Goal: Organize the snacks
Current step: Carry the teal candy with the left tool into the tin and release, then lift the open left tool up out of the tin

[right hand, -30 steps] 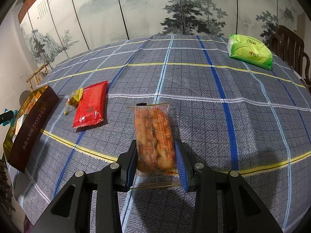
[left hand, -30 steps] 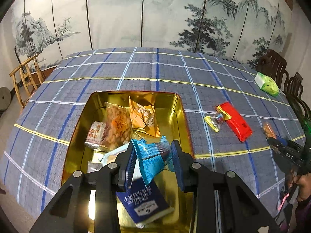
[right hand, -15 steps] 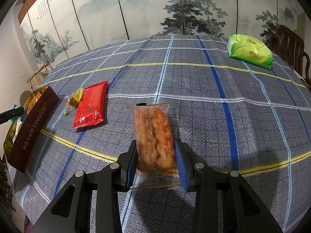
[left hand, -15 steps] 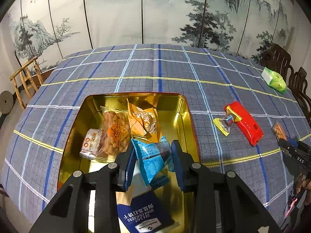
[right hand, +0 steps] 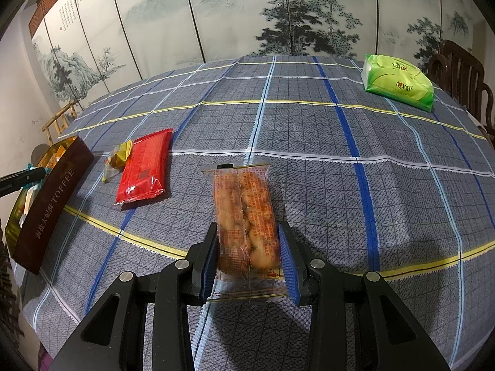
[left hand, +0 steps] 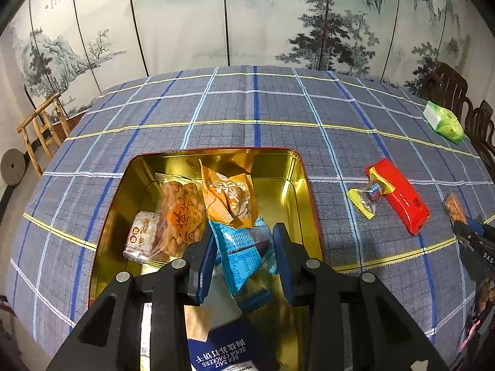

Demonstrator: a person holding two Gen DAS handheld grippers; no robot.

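My left gripper point(left hand: 244, 259) is shut on a light blue snack packet point(left hand: 247, 256) and holds it above the gold tin point(left hand: 297, 179). The tin holds an orange packet point(left hand: 229, 196), a clear peanut bag point(left hand: 181, 213), a small white packet point(left hand: 140, 239) and a dark blue cracker pack point(left hand: 225, 352). My right gripper point(right hand: 247, 259) is closed around a clear pack of fried twists point(right hand: 244, 216) that lies on the tablecloth. The tin shows from the side at the far left of the right wrist view point(right hand: 52, 204).
A red packet point(right hand: 144, 167) and a small yellow candy point(right hand: 117, 159) lie between tin and right gripper. A green tissue pack point(right hand: 397, 82) sits at the far right. Dark wooden chairs point(right hand: 464, 71) stand past the table's right edge. A folding screen stands behind.
My left gripper has drawn back and up a little with the blue packet; the tin looks farther away. The right gripper and the twist pack have not moved.
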